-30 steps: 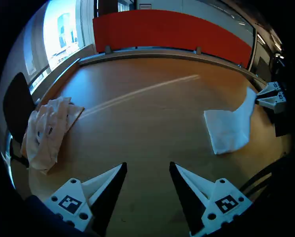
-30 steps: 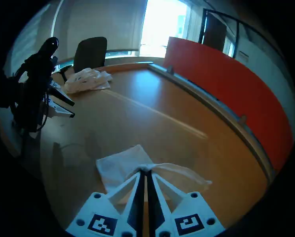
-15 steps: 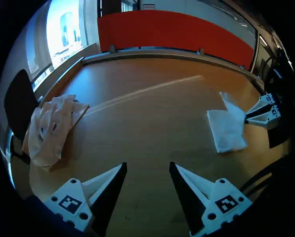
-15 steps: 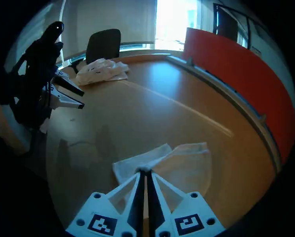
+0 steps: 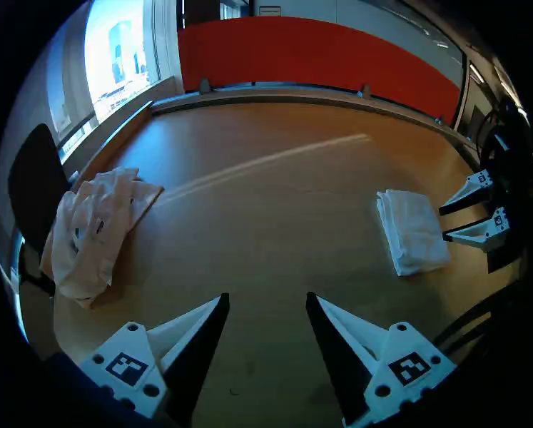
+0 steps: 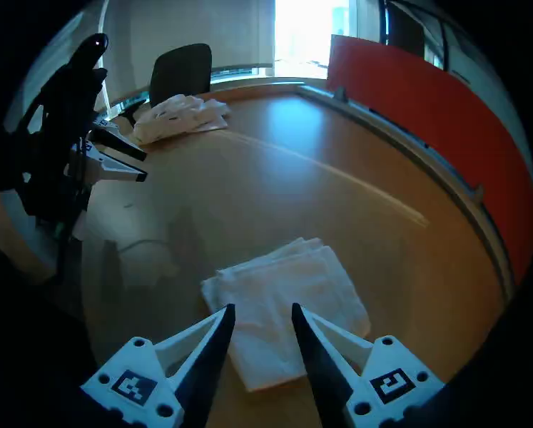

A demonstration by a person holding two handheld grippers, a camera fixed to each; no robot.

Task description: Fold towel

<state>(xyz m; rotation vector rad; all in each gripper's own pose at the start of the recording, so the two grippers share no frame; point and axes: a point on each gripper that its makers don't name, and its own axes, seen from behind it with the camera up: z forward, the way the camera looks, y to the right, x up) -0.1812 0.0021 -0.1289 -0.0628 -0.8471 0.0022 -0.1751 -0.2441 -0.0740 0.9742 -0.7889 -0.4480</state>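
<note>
Looking at a white towel folded into a compact rectangle, flat on the table, just ahead of the right claw. Got that claw spread apart and gripping nothing, tips at the towel's near edge. Same for the left claw: apart, empty, well off to the side, pointing across bare wood.

Seems basically finished, so probably down to tidying. To do that well:
- Press lightly on the layered edge to flatten the stack.
- Check for corners sticking out.
- Nudge rather than pinch, to avoid dragging the top layer loose.
- Back off straight up.
- Steer clear of the crumpled cloth pile near the chair.
</note>
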